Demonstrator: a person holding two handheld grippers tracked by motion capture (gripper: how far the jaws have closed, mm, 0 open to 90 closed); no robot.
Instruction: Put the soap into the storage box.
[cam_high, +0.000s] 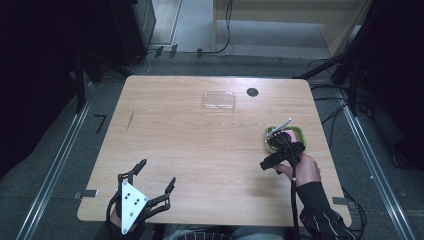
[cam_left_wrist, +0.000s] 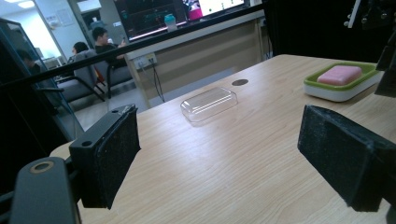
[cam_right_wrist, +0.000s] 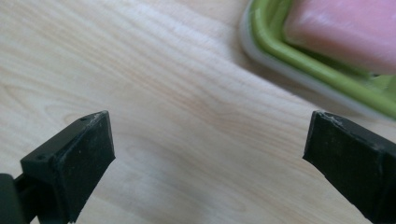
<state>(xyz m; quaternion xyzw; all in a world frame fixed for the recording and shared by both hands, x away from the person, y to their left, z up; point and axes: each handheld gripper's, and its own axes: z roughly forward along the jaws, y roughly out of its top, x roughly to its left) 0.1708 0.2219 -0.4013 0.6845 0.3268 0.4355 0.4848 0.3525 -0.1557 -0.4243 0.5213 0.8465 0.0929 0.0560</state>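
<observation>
Both tongs are spread and empty: the left tongs (cam_high: 155, 181) wait near the desk's (cam_high: 190, 145) front edge, while the right tongs (cam_high: 276, 139) hover low beside the green soap dish (cam_right_wrist: 322, 79) holding pink soap (cam_left_wrist: 339, 74), probably to grasp it; farther off lies its clear lid (cam_high: 219, 100).

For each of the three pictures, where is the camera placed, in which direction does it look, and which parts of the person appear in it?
High view: above the person's side, looking forward and down on the table; shows both forearms, the left gripper and the right gripper.
Left gripper view: rides low on the left gripper, facing across the table; its open jaws frame the clear lid.
Right gripper view: on the right gripper, looking down close at the wood; open jaws.
Shared: all show the green soap dish with pink soap.
</observation>
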